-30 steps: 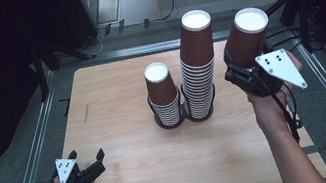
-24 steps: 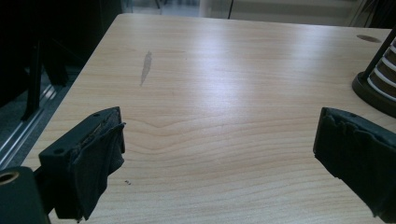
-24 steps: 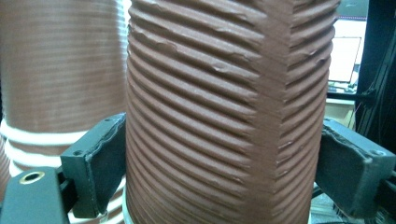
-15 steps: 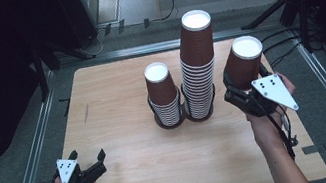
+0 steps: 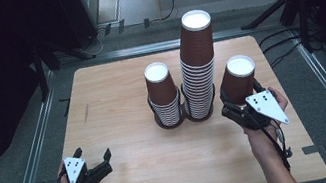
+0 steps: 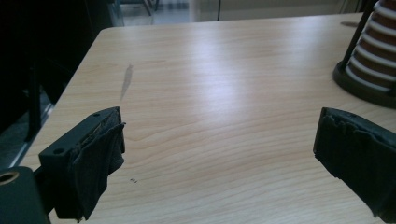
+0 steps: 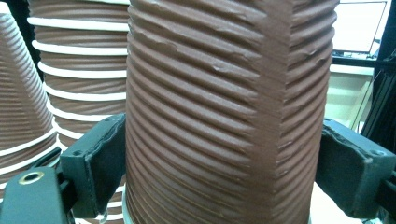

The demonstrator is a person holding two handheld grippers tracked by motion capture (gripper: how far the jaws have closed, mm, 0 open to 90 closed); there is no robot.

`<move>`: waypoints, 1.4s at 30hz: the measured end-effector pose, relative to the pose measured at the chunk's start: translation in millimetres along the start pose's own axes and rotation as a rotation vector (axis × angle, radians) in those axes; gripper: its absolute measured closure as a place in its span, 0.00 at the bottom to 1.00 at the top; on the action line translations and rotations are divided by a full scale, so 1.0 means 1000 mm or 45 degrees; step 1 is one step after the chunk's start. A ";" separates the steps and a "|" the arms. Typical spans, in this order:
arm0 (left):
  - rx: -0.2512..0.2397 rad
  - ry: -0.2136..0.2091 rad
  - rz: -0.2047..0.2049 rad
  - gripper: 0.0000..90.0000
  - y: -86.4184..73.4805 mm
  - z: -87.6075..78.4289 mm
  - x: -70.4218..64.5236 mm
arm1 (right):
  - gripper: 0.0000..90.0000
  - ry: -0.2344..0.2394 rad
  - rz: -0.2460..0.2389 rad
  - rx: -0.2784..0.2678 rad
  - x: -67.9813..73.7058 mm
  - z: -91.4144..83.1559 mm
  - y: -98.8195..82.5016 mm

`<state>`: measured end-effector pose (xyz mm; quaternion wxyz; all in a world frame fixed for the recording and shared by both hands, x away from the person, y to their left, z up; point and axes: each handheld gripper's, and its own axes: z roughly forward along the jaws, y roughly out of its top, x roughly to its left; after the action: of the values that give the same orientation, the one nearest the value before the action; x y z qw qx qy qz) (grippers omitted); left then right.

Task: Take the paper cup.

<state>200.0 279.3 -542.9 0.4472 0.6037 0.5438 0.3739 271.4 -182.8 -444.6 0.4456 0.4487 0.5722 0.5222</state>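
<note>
Bare tabletop [image 5: 135, 177] lies open across the near left, where my left fingers [image 5: 94, 165] rest spread wide and empty near the near edge. My right fingers [image 5: 238, 107] clamp an upside-down brown ribbed cup [image 5: 239, 80] (no print I can read), just right of the tall stack [image 5: 197, 65] and the short stack [image 5: 163, 96].
</note>
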 end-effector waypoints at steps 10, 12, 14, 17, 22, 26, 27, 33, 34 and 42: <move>-0.037 -0.100 0.042 0.03 0.025 0.016 -0.041 | 0.13 0.060 -0.031 0.017 0.006 -0.005 -0.006; -0.046 -0.138 0.039 0.03 0.028 0.020 -0.052 | 0.13 0.067 -0.023 0.018 0.006 -0.007 -0.008; -0.053 -0.174 0.040 0.03 0.030 0.022 -0.060 | 0.13 0.063 -0.031 0.019 0.007 -0.008 -0.010; -0.062 -0.214 -0.003 0.03 0.032 0.026 -0.068 | 0.13 0.094 -0.040 0.029 0.011 -0.009 -0.014; -0.049 -0.294 0.029 0.03 0.035 0.025 -0.087 | 0.13 0.137 -0.040 0.047 0.016 -0.012 -0.017; -0.059 -0.346 0.043 0.03 0.039 0.019 -0.093 | 0.13 0.154 -0.067 0.059 0.021 -0.014 -0.023; -0.069 -0.351 0.033 0.03 0.040 0.018 -0.093 | 0.13 0.161 -0.071 0.070 0.023 -0.014 -0.026; -0.082 -0.369 0.026 0.03 0.044 0.013 -0.094 | 0.13 0.203 -0.086 0.110 0.031 -0.014 -0.034; -0.079 -0.372 0.025 0.03 0.044 0.013 -0.094 | 0.13 0.211 -0.094 0.111 0.033 -0.014 -0.035; -0.081 -0.383 0.005 0.03 0.047 0.010 -0.093 | 0.13 0.229 -0.163 0.116 0.041 -0.015 -0.039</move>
<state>212.5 185.7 -498.1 0.5419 0.6395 0.4574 0.2970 246.9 -147.9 -484.7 0.4040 0.3822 0.6605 0.5045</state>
